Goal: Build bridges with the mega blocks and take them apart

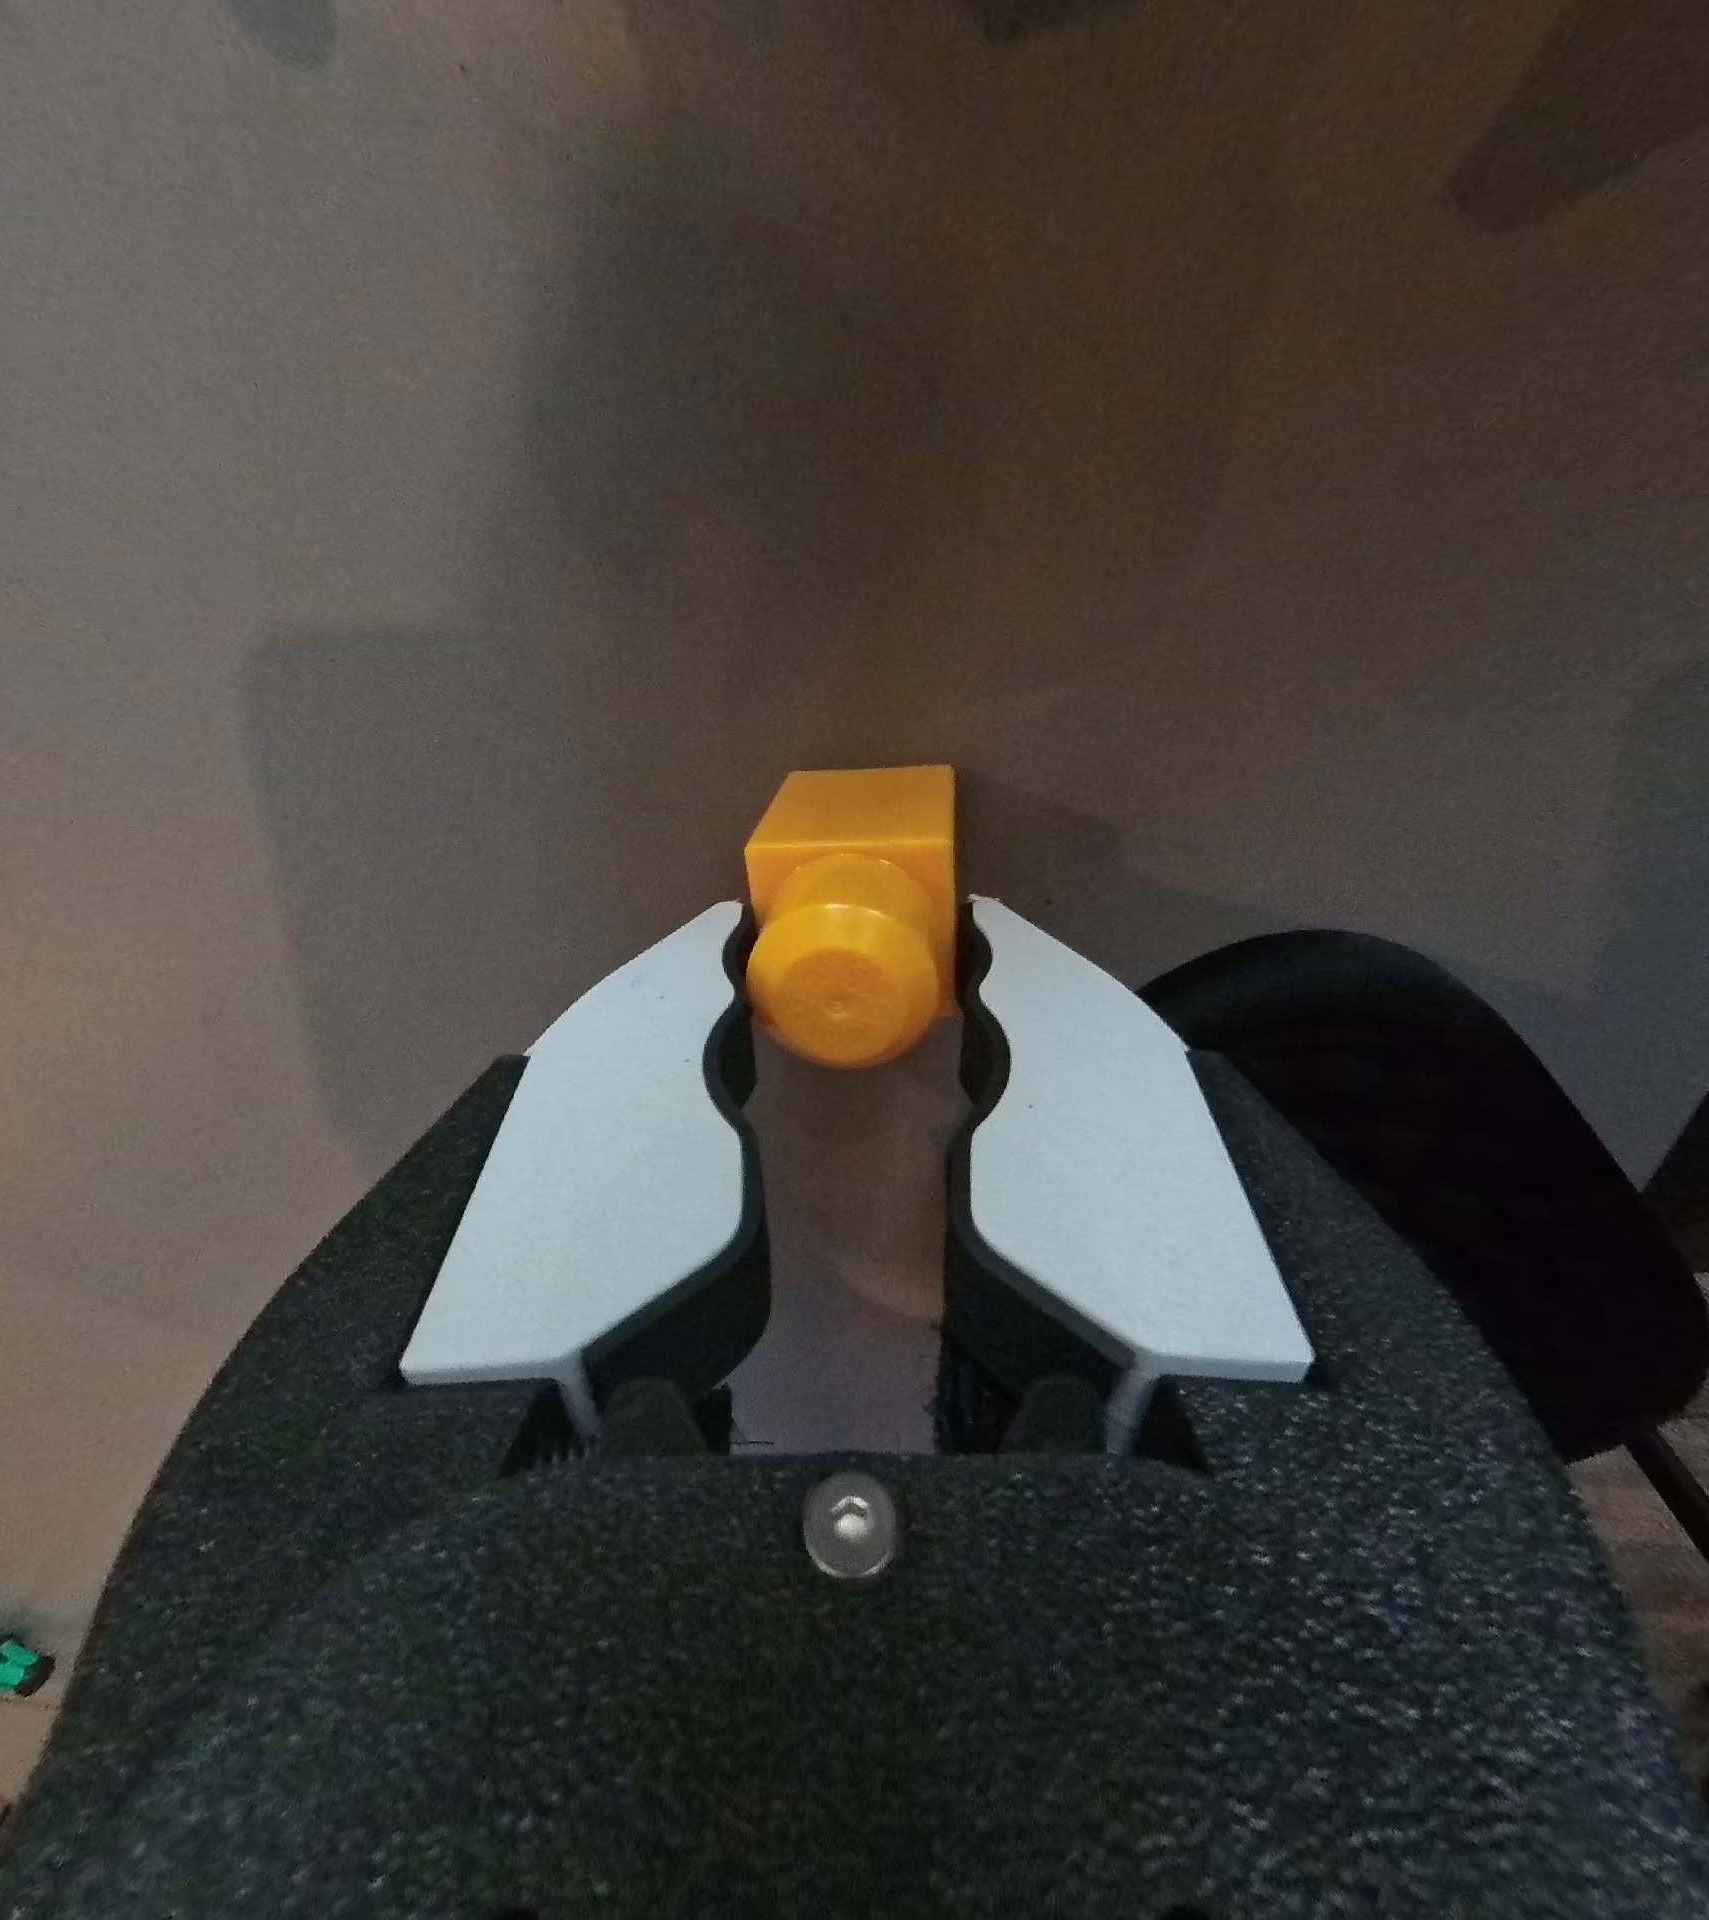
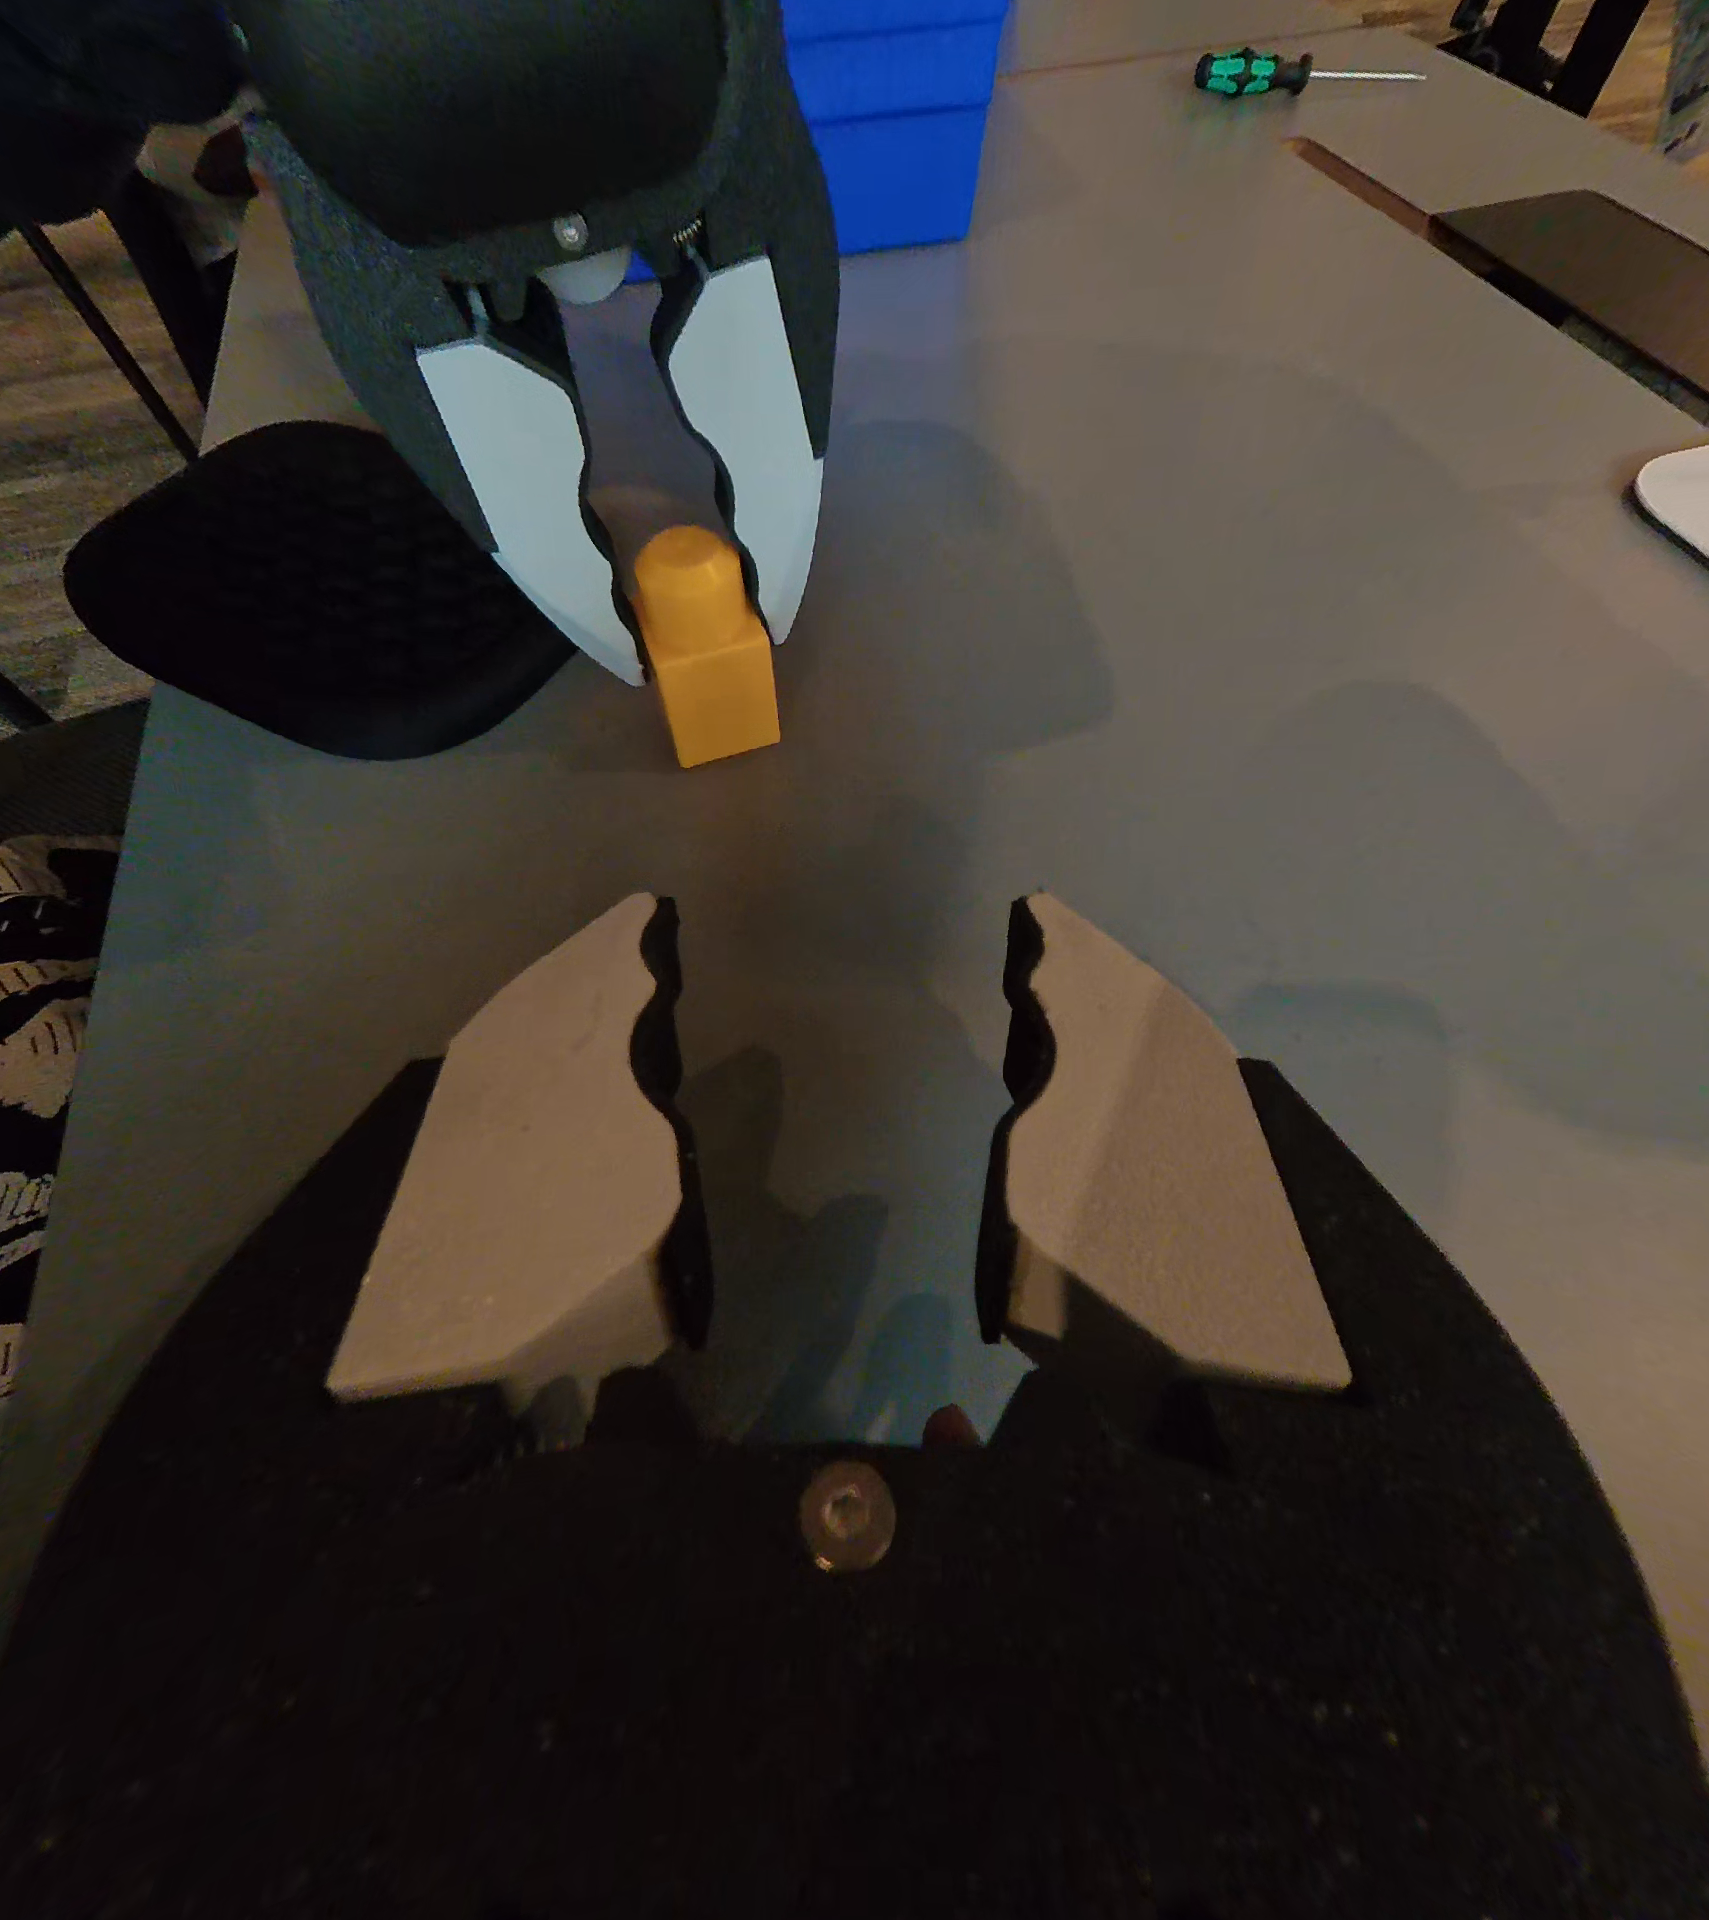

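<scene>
Near table (image 2: 1245, 727) edge, left claw (image 2: 699, 634) grips yellow block (image 2: 715, 675); right claw (image 2: 845, 914) agape, empty.

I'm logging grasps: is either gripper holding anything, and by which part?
The left gripper grips the yellow block by its upper sides near the stud. The right gripper holds nothing.

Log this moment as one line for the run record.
left gripper: shut on yellow block | block: on grey table | right gripper: open, empty

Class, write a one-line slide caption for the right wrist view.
Open right gripper faces the left gripper closed on a yellow block standing on the grey table.
</scene>
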